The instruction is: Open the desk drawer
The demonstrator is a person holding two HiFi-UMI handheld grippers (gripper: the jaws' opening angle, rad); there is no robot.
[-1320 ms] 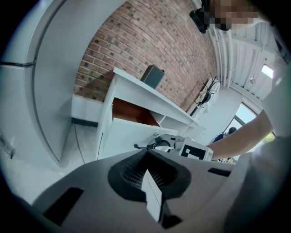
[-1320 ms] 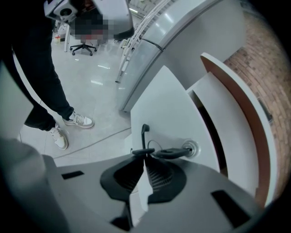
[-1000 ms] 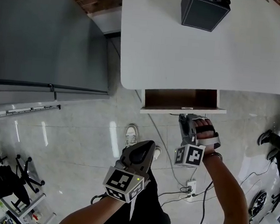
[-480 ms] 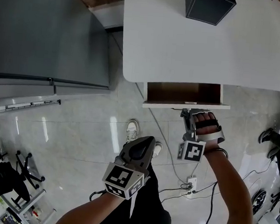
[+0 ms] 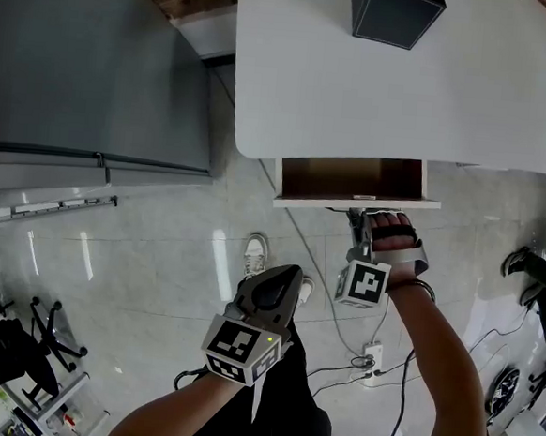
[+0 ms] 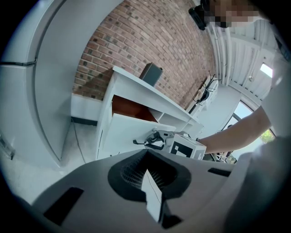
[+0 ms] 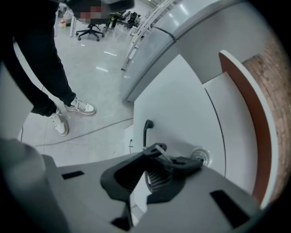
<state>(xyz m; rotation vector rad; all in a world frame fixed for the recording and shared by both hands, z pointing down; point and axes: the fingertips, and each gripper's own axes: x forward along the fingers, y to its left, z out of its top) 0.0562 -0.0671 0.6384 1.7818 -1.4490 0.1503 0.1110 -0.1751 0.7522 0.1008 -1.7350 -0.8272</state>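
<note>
Drawer (image 5: pixel 351 179) stands part-open under the white desk (image 5: pixel 405 91); right gripper (image 5: pixel 358 219) hangs just before its front, jaws parted and empty, left gripper (image 5: pixel 269 297) clenched on nothing, well apart; advise closing squarely on the black handle (image 7: pixel 146 131) and drawing straight and level.

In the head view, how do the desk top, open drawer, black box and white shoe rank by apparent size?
1. desk top
2. drawer
3. black box, cut off by the frame, so unsure against the drawer
4. shoe, though farthest from the camera
</note>
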